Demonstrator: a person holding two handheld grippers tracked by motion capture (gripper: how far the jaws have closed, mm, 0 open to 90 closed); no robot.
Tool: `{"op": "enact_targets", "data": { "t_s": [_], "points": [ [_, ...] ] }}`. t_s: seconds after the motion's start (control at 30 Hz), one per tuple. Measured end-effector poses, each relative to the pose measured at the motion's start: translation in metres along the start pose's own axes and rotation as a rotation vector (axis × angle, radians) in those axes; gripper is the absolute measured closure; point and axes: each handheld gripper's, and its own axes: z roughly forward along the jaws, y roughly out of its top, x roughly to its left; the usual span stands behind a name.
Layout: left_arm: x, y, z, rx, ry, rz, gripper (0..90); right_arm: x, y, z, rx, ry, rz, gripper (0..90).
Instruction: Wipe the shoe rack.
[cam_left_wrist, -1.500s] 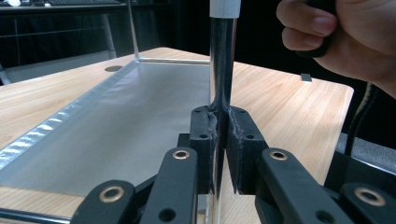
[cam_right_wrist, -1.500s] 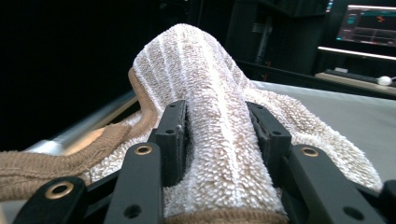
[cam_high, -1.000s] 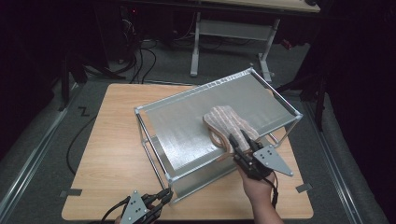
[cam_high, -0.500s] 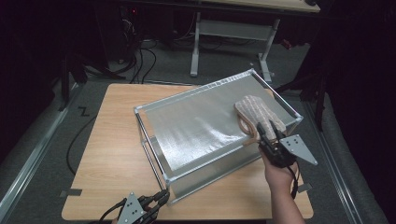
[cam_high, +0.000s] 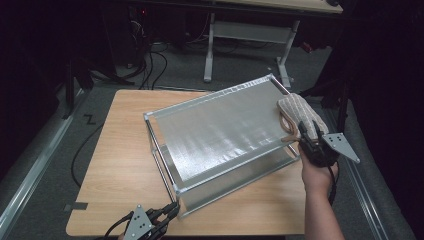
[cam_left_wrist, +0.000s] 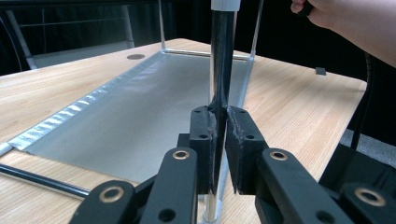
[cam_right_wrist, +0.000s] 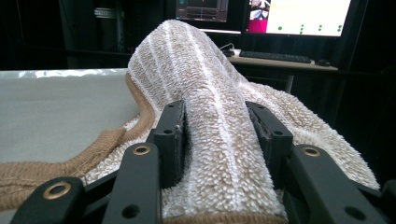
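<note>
Terry cloth, beige with pale stripes and a tan knitted hem, is what the right tongs (cam_high: 309, 131) have hold of: a towel (cam_high: 299, 116) bunched into a thick fold between the two black jaws, which stand partly apart only because the wad of cloth keeps them so, and they press on it from both sides, as the right gripper view shows (cam_right_wrist: 215, 140). In the high view the towel lies at the right of the frame, draped over the far right corner of a metal-framed rack (cam_high: 220, 132) whose top is a silvery sheet; part of the cloth rests on the sheet and part hangs past the rim. Gripping a raised ridge rather than a flat edge gives the jaws something bulky to bite, so the towel can be dragged across the sheet without slipping out. The left tongs (cam_high: 167, 216), at the bottom of the frame left of centre, are shut tight on the rack's near corner post (cam_left_wrist: 220, 65), which rises straight up between the jaws in the left gripper view. That grip looks like bracing: the light rack would likely slide on the wooden tabletop (cam_high: 120, 150) when the cloth is pulled, and pinning one leg keeps it put. Judging by this, the work is wiping or clearing the rack's top.
</note>
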Motion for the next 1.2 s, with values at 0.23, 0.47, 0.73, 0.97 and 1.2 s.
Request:
{"op": "enact_targets", "data": {
  "t_s": [0.23, 0.47, 0.73, 0.97, 1.2],
  "points": [
    [0.005, 0.0, -0.003, -0.007, 0.003, -0.03, 89.7, -0.002, 0.001, 0.002, 0.014, 0.013, 0.029, 61.6],
    [-0.001, 0.0, -0.002, -0.003, 0.019, 0.011, 84.5, 0.008, 0.001, -0.003, 0.013, 0.041, -0.007, 61.5],
    [0.005, -0.005, -0.007, 0.009, 0.048, -0.017, 73.8, 0.009, 0.001, -0.003, 0.014, 0.038, -0.006, 61.5],
    [0.015, -0.003, 0.013, 0.014, 0.047, -0.049, 70.7, 0.009, 0.0, -0.002, 0.01, 0.036, -0.004, 61.8],
    [0.013, -0.002, 0.019, 0.012, 0.078, -0.027, 80.8, 0.019, 0.001, -0.007, 0.015, 0.053, 0.005, 62.6]
  ]
}}
